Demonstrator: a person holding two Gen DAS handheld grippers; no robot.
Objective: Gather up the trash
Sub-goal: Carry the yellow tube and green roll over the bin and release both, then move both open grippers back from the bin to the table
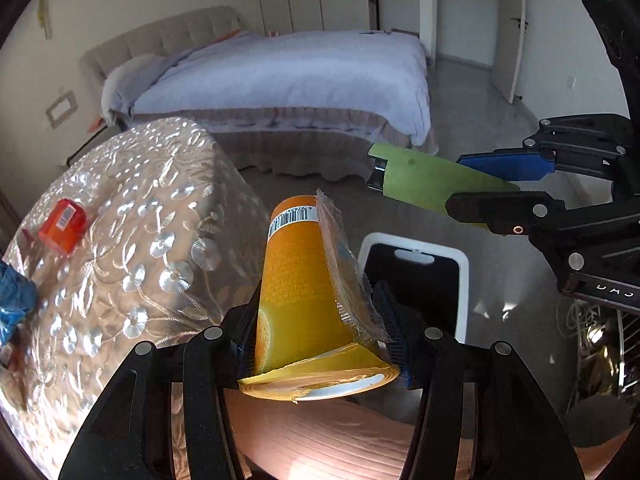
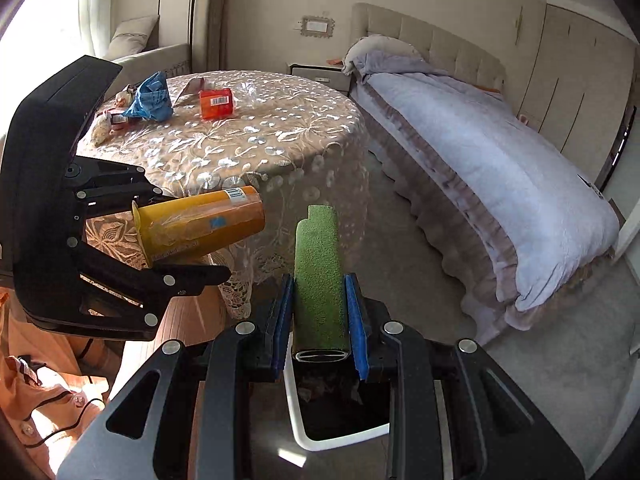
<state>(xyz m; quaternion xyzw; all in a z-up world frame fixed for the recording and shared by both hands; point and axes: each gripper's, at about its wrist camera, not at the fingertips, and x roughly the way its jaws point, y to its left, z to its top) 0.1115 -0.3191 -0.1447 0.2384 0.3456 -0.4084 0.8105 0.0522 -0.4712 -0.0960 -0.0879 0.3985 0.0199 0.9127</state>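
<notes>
Orange paper cup pinched in left gripper, green flattened tube pinched in right gripper; centre both over the white-rimmed black bin beneath before releasing.

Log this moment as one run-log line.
left gripper: shut on orange cup | right gripper: shut on green pack | both above bin | table: trash left
</notes>
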